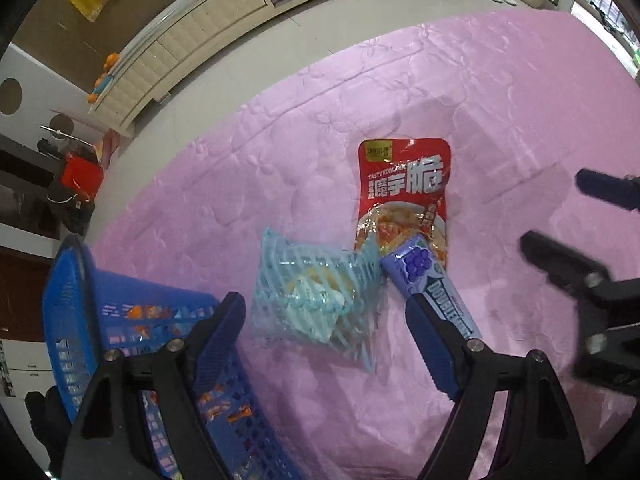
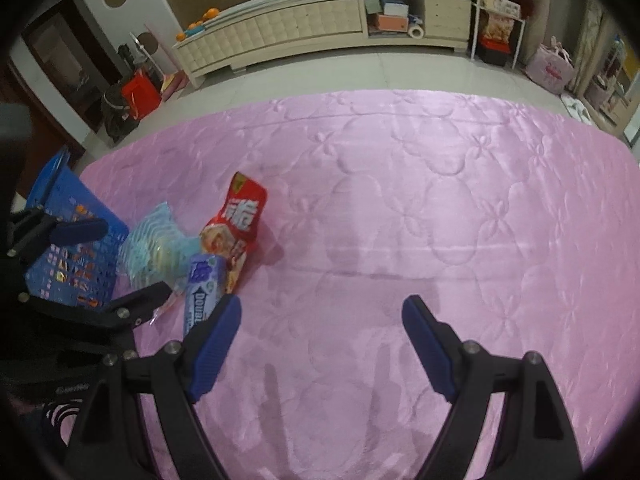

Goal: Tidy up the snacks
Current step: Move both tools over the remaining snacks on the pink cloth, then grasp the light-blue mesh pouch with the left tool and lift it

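A light blue striped snack bag (image 1: pixel 316 300) lies on the pink quilted surface (image 1: pixel 500 100), between the fingers of my open left gripper (image 1: pixel 324 320). A purple gum pack (image 1: pixel 424 280) lies beside it, overlapping a red snack packet (image 1: pixel 404 188). A blue basket (image 1: pixel 120 320) with several snacks inside stands at the left. In the right wrist view the striped bag (image 2: pixel 156 248), gum pack (image 2: pixel 204 284), red packet (image 2: pixel 240 220) and basket (image 2: pixel 76 248) sit at the left. My right gripper (image 2: pixel 322 328) is open and empty over bare quilt. The left gripper (image 2: pixel 120 264) also shows there.
The right gripper (image 1: pixel 568 216) shows at the right edge of the left wrist view. Beyond the pink surface is a tiled floor (image 2: pixel 320 72) with a long cream cabinet (image 2: pixel 320 32), a red bag (image 2: pixel 140 92) and a shelf rack (image 2: pixel 500 20).
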